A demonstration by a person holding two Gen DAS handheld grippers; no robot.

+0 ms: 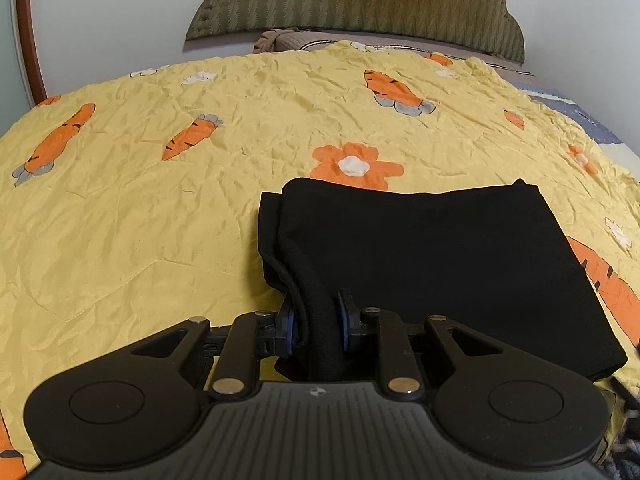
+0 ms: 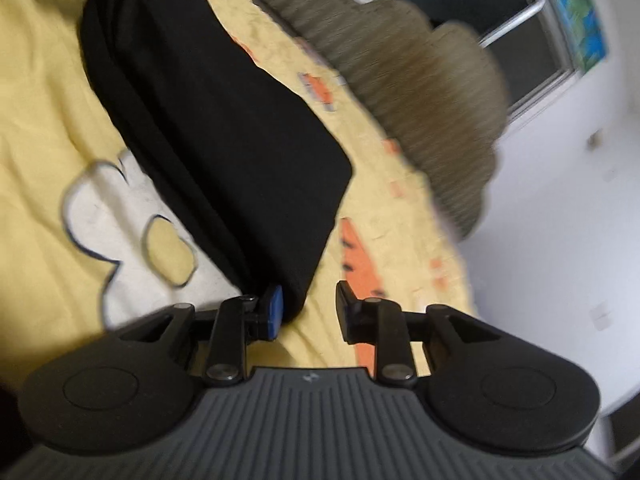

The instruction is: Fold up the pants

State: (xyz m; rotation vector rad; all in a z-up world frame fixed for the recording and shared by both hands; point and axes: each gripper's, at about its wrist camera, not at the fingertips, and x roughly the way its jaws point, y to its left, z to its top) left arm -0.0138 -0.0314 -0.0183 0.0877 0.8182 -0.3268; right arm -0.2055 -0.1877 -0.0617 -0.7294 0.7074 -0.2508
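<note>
The black pants [image 1: 432, 256] lie folded into a thick rectangle on the yellow bedspread [image 1: 160, 208]. My left gripper [image 1: 316, 326] is shut on a rolled fold at the near left edge of the pants, with the blue pads [image 1: 289, 330] pressing it from both sides. In the tilted, blurred right wrist view the same pants [image 2: 224, 132] run diagonally. My right gripper [image 2: 308, 308] sits at their near corner with a gap between its jaws. The corner touches only the left pad [image 2: 274, 312], and nothing is pinched.
The bedspread, printed with carrots and flowers, covers the bed. An olive padded headboard [image 1: 360, 0] stands against the white wall behind. A window [image 2: 520, 32] shows in the right wrist view. A brown wooden frame [image 1: 28, 40] edges the far left.
</note>
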